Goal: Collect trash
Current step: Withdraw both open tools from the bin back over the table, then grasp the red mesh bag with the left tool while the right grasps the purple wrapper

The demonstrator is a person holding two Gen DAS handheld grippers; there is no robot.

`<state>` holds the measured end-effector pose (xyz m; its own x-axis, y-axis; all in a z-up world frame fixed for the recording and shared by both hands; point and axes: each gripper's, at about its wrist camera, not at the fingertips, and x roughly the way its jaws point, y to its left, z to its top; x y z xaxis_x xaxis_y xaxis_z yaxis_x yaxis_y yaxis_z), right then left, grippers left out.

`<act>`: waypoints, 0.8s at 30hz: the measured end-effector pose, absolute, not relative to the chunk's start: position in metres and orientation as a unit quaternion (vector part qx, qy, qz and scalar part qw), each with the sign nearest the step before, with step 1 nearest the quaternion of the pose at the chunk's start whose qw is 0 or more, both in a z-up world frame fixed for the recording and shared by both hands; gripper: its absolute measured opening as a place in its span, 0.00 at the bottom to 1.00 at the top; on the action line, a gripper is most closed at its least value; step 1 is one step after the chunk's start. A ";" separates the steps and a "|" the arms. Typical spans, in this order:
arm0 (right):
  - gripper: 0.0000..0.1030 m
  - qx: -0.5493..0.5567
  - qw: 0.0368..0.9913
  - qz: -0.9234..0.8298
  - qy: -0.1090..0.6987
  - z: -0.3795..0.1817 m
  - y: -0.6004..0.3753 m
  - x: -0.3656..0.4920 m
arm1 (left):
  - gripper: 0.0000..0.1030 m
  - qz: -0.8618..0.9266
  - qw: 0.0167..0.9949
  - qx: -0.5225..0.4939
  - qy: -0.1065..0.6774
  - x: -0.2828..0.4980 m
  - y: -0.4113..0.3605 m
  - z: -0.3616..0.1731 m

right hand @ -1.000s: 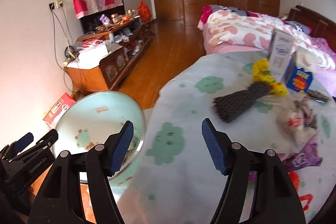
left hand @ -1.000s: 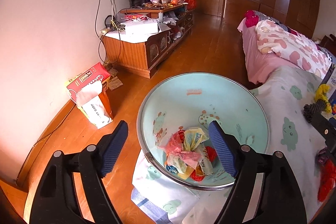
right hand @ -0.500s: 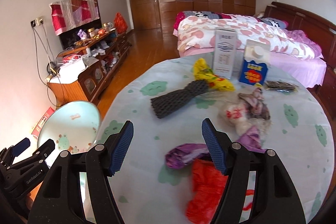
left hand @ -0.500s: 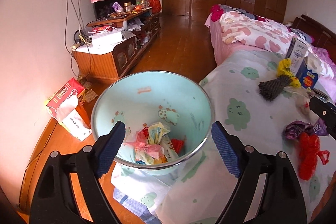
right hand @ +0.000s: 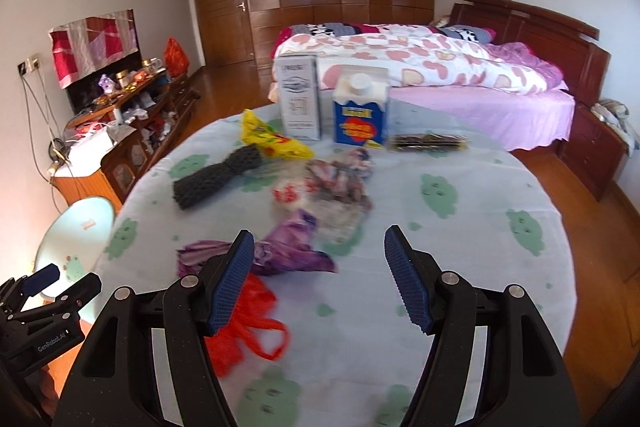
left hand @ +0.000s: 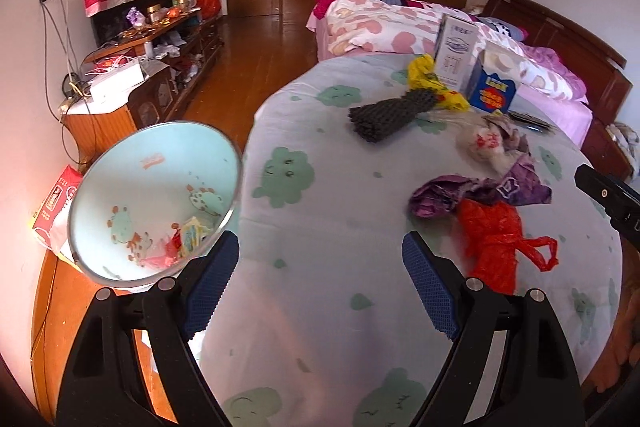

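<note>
Swung both views off the trash bin (left hand: 132,187) and onto the round table (left hand: 340,195) since a second ago; bin then filled the left wrist view, now sat at its left edge, just beside the table, with crumpled wrappers (left hand: 184,239) at its bottom. Left gripper (left hand: 320,287) hovered over bare tablecloth, jaws wide, nothing between them, opened slightly further within the last second. Right gripper (right hand: 318,283) jaws moderately apart, gripped nothing, hung above the purple wrapper (right hand: 280,251). Red plastic bag (left hand: 496,247) lay just beside the purple wrapper (left hand: 472,193), partly under the right gripper's left finger (right hand: 230,281). Dark foam mesh sleeve (right hand: 216,177) touched the yellow bag (right hand: 272,139). White-and-red crumpled bag (right hand: 320,187) at table centre. Grey carton (right hand: 300,99) and blue carton (right hand: 360,115) stood upright at the far edge, dark flat packet (right hand: 428,143) beside them. Bed (right hand: 440,67) behind.
</note>
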<state>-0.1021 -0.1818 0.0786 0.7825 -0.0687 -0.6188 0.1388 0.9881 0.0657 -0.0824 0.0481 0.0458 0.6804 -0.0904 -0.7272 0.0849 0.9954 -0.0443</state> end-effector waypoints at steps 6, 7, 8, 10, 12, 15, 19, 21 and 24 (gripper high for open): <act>0.65 0.066 0.938 -0.080 0.330 0.069 -0.219 -0.113 | 0.79 -0.090 0.912 0.015 0.401 -0.085 0.002 0.040; 0.65 0.069 0.938 -0.082 0.331 0.068 -0.223 -0.113 | 0.79 -0.093 0.911 0.018 0.401 -0.085 -0.005 0.039; 0.65 0.073 0.937 -0.084 0.331 0.067 -0.227 -0.114 | 0.79 -0.096 0.911 0.026 0.400 -0.085 -0.014 0.037; 0.65 0.078 0.936 -0.088 0.333 0.064 -0.234 -0.116 | 0.79 -0.101 0.911 0.040 0.398 -0.085 -0.028 0.034; 0.65 0.083 0.935 -0.088 0.335 0.062 -0.239 -0.117 | 0.79 -0.106 0.908 0.052 0.403 -0.083 -0.044 0.027; 0.65 0.088 0.934 -0.086 0.336 0.061 -0.243 -0.119 | 0.77 -0.108 0.904 0.061 0.409 -0.079 -0.059 0.018; 0.65 0.092 0.933 -0.085 0.337 0.060 -0.244 -0.120 | 0.65 -0.111 0.903 0.065 0.410 -0.076 -0.066 0.015; 0.65 0.097 0.931 -0.085 0.341 0.058 -0.245 -0.119 | 0.54 -0.120 0.901 0.063 0.413 -0.075 -0.066 0.012; 0.65 0.101 0.929 -0.084 0.346 0.055 -0.243 -0.118 | 0.33 -0.146 0.895 0.055 0.417 -0.076 -0.066 0.011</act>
<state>-0.1179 -0.2432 0.0548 0.7463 -0.0855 -0.6601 0.2248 0.9658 0.1290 -0.0761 -0.0659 0.0105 0.6091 -0.2153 -0.7633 0.3066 0.9516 -0.0237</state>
